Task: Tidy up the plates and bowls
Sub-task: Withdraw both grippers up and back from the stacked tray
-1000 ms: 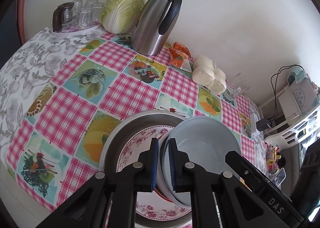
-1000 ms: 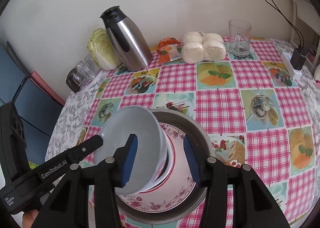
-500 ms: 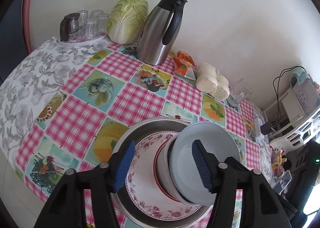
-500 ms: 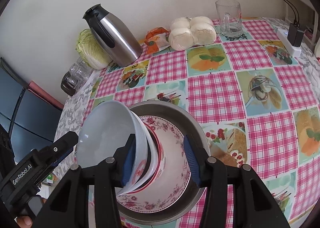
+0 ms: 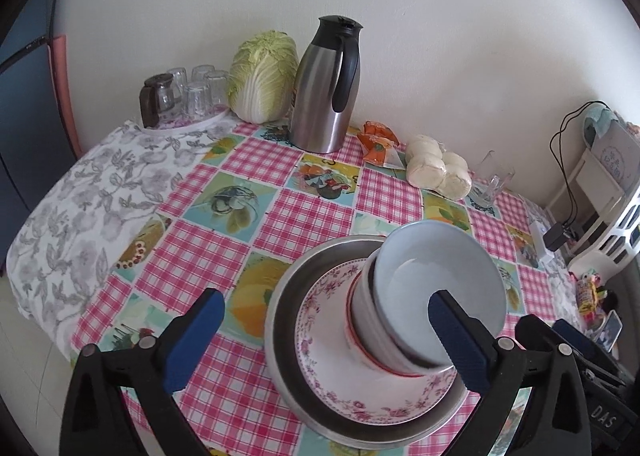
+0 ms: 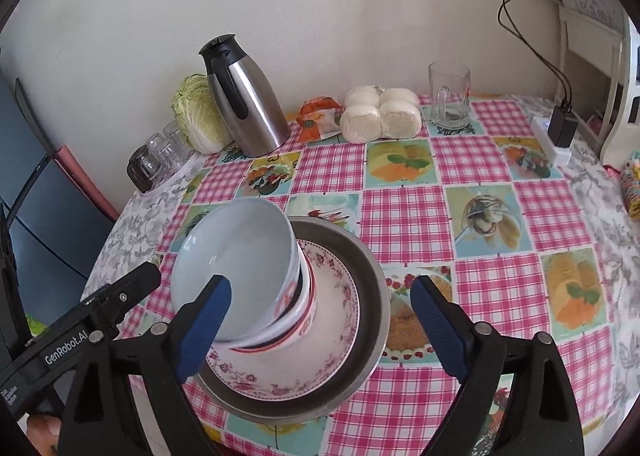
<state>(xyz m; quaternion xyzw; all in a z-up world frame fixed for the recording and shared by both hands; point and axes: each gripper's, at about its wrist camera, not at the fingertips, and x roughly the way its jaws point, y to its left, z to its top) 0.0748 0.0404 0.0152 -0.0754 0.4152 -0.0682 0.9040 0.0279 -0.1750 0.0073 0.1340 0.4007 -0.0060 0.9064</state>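
Two grippers, left gripper (image 5: 326, 340) and right gripper (image 6: 320, 326), are held wide open and empty. Bowls (image 6: 256, 276) are nested on a plate (image 6: 336, 332) inside a metal basin (image 6: 374, 296) at 6 o'clock, presumably stacked for compactness.

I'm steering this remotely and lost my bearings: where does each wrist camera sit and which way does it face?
Left wrist: on the left gripper, open, above the near-left table edge, facing the bowl stack; its own fingers show.
Right wrist: on the right gripper, open, facing the bowl stack; own fingers and the other gripper show.
Shared: stack, floral plate, metal basin, thermos.
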